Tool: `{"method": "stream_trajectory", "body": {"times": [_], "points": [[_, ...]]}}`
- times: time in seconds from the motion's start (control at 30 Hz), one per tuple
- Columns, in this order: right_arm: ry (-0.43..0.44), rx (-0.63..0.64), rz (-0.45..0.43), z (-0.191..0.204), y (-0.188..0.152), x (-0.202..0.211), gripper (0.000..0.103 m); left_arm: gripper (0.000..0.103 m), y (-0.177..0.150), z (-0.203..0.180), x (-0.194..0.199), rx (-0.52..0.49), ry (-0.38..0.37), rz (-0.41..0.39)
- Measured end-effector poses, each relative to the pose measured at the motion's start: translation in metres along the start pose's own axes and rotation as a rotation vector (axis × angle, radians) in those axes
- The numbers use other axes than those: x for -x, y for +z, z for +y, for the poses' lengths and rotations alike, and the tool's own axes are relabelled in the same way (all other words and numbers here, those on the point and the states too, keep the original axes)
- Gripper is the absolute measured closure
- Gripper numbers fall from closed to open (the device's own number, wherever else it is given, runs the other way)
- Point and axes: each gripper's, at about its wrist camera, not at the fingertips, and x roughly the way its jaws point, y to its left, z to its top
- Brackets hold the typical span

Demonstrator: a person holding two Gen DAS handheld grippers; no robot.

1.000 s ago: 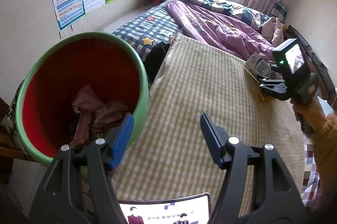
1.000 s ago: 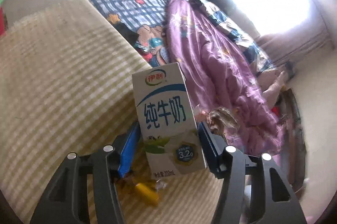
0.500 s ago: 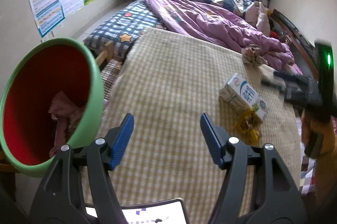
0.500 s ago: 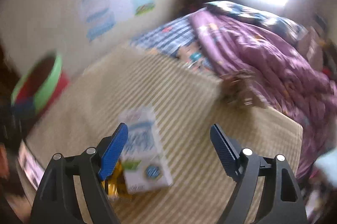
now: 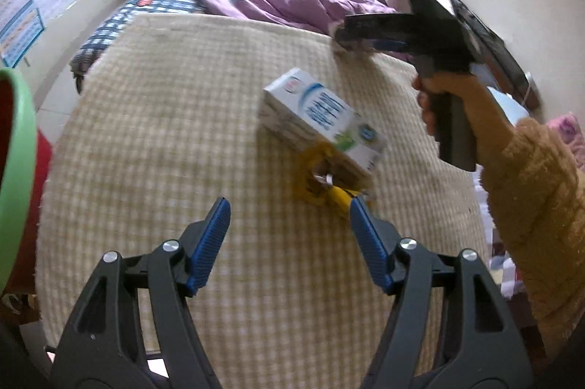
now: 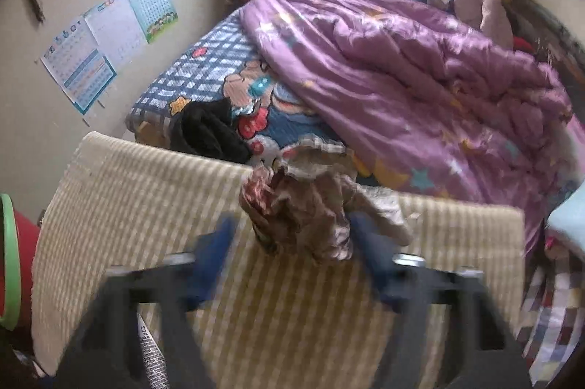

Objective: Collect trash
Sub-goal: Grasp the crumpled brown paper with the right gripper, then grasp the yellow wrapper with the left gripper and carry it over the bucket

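Crumpled paper sits at the checked mat's far edge between the wide right gripper fingers, milk carton mid-mat ahead of the wide, empty left gripper.

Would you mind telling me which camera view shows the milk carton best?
The left wrist view does: the milk carton lies on its side on the checked mat, resting partly on a yellow wrapper, ahead of the open left gripper. The right wrist view shows none of it, only crumpled paper between blurred fingers.
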Motion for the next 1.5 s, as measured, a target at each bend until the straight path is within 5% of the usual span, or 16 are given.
{"method": "stream_trajectory", "body": {"times": [0.4, 0.53, 0.6, 0.67, 0.7, 0.8, 0.83, 1.5], "points": [[0.184, -0.143, -0.022, -0.016, -0.091, 0.062, 0.066, 0.038, 0.014, -0.010, -0.023, -0.018, -0.031, 0.016], [0.182, -0.175, -0.024, -0.012, -0.123, 0.082, 0.066, 0.039, 0.016, -0.014, -0.038, -0.002, -0.061, 0.042], [0.185, -0.190, -0.027, -0.010, -0.133, 0.090, 0.065, 0.049, 0.015, -0.019, -0.045, -0.015, -0.068, 0.055], [0.184, -0.201, -0.032, -0.007, -0.140, 0.097, 0.065, 0.072, 0.013, -0.023, -0.053, -0.030, -0.071, 0.087], [0.184, -0.205, -0.034, -0.007, -0.142, 0.099, 0.065, 0.073, 0.010, -0.024, -0.055, -0.028, -0.077, 0.096], [0.175, -0.191, -0.045, 0.000, -0.146, 0.107, 0.065, 0.079, 0.008, -0.023, -0.046, -0.029, -0.072, 0.071], [0.172, -0.185, -0.049, 0.001, -0.146, 0.107, 0.065, 0.089, 0.007, -0.022, -0.043, -0.030, -0.070, 0.063], [0.173, -0.124, -0.085, 0.036, -0.142, 0.115, 0.065, 0.089, -0.002, 0.056, 0.063, 0.069, 0.147, -0.200]]}}
